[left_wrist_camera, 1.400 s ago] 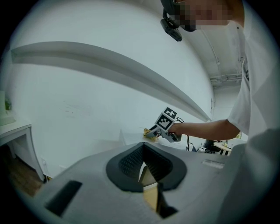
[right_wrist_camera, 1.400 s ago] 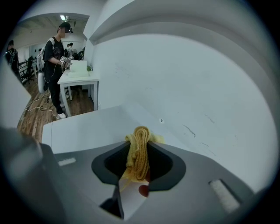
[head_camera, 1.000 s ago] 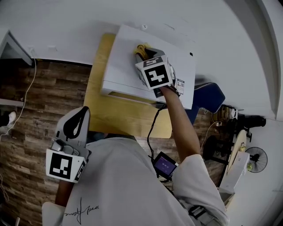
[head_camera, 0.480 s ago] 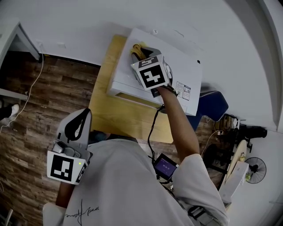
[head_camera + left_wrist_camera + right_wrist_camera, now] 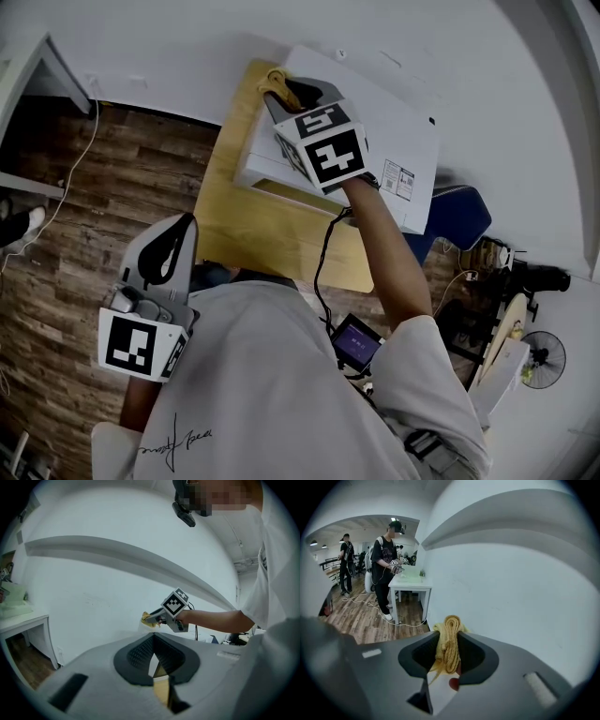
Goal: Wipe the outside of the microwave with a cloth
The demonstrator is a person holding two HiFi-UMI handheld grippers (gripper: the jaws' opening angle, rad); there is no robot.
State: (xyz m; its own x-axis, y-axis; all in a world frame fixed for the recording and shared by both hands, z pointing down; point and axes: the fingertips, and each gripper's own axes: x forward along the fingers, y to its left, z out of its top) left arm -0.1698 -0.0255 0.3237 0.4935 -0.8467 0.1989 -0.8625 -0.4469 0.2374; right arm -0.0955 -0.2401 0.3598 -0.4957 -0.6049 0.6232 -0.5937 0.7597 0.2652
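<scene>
Wood floor (image 5: 112,187) is surrounding the wooden bench (image 5: 246,234) against a white wall. Right tool (image 5: 447,654) is clamping the folded yellow cloth (image 5: 449,637), holding it at the far left top corner of the white microwave (image 5: 398,117), which is sitting on the bench. Left tool (image 5: 153,654) is hanging near the person's body, jaws together, gripping nothing.

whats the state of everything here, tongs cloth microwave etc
right tongs: shut on the cloth, at the far left corner of the microwave top
cloth: yellow, bunched up, pinched between the jaws
left tongs: shut, empty, held low at the person's side
microwave: white, door looks closed, sitting on the table
table: wooden, bare in front of the microwave
</scene>
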